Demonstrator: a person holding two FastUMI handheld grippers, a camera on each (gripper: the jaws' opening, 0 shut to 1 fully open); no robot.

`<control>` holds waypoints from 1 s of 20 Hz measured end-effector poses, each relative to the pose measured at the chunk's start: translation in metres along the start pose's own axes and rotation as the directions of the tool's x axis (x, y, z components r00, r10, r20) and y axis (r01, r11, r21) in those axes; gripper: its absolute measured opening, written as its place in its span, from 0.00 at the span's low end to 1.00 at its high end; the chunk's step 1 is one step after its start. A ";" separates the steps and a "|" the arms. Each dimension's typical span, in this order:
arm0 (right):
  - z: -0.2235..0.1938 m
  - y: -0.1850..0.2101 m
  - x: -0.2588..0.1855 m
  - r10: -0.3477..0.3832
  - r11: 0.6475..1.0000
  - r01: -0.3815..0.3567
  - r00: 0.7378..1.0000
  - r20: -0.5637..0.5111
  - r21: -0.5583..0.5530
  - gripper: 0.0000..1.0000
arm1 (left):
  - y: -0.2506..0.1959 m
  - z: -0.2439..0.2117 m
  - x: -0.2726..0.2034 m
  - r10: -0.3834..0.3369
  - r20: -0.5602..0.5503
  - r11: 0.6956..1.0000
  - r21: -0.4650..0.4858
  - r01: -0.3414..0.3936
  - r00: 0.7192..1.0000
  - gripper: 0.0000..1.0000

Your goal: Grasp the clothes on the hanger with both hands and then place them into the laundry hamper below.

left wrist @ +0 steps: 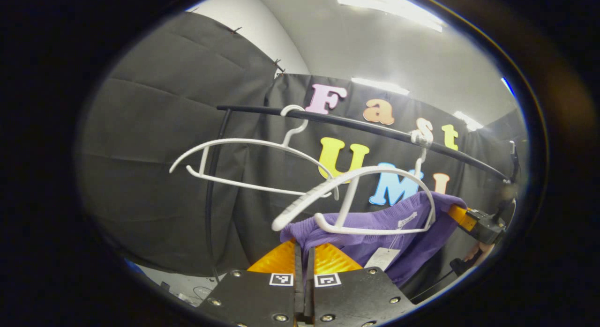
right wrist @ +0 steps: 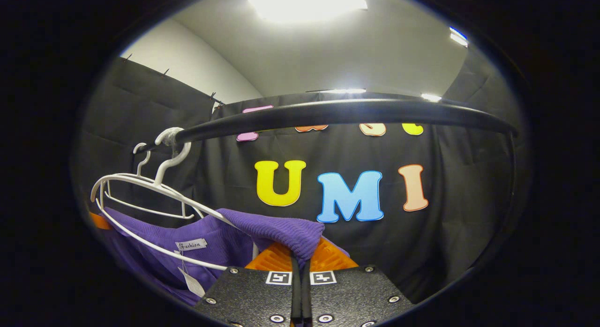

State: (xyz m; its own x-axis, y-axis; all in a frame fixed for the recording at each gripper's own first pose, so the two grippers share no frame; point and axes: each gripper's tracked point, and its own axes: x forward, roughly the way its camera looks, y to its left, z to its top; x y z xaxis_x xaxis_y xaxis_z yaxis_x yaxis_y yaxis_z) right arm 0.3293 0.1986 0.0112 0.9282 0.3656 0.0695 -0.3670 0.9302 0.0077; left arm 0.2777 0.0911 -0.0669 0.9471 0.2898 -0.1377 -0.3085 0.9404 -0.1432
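The left tongs are pressed together on a fold of the purple top, at one shoulder end; the right tongs pinch the other shoulder the same way, knit bunched over their tips. The top hangs between them at about 1 o'clock from the left tongs and 10 o'clock from the right, still partly on the near hanger. It looks a light, soft ribbed knit that will sag and stretch rather than hold shape, so I judge the shoulder seams the sound places to hold; a loose fold could slip free. The left gripper view takes in a second, bare hanger at 11 o'clock, both hooked on the rail, and the other gripper with a hand at 3 o'clock. The right gripper view gives the neck label and a paper tag at 9 o'clock
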 end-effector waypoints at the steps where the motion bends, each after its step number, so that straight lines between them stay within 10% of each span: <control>1: -0.002 -0.006 0.001 -0.006 1.000 0.006 1.000 0.000 -0.003 0.00 | -0.005 -0.003 0.002 -0.004 -0.005 1.000 0.003 0.004 1.000 0.01; 20: -0.069 -0.080 -0.009 -0.010 1.000 0.012 0.996 -0.094 0.027 0.00 | -0.100 -0.059 0.018 -0.031 -0.094 0.998 0.052 0.036 0.995 0.01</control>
State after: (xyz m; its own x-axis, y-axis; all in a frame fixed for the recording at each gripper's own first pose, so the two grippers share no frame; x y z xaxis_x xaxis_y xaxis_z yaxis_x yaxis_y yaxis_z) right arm 0.3551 0.1231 -0.0589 0.9334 0.3580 -0.0249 -0.3571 0.9334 0.0352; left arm 0.3204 -0.0083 -0.1131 0.9439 0.2422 -0.2243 -0.2690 0.9582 -0.0974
